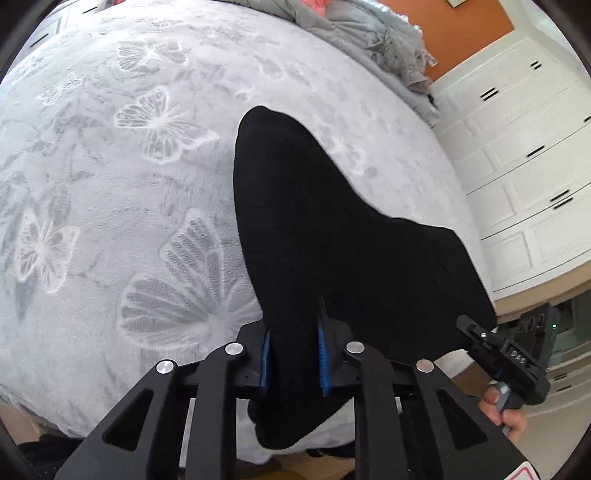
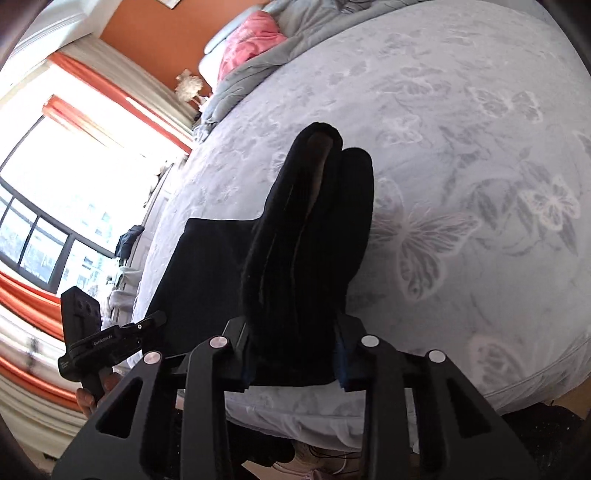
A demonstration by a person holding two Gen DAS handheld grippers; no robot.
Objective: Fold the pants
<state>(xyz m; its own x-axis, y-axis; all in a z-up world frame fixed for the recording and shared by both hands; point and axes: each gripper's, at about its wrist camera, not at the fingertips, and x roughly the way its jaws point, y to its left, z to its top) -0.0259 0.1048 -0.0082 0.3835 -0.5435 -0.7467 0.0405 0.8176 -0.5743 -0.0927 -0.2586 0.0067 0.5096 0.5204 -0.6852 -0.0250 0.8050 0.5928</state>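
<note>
Both grippers closed on black cloth, angled downward

The left gripper (image 1: pixel 293 354) points down and away, its blue-padded fingers (image 1: pixel 323 363) pressed on a bunch of black pants (image 1: pixel 332 229). The right gripper (image 2: pixel 293 354), tilted much the same, has a thicker roll of the fabric clamped between its jaws. In the left wrist view the right gripper sits at the near right, a hand (image 1: pixel 508 415) wrapped on its grip.

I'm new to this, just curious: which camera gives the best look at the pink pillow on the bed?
The right wrist view: the pink pillow shows clearly at the far end of the bed, beside rumpled grey bedding. The left wrist view catches only a small pink sliver at its top edge.
</note>
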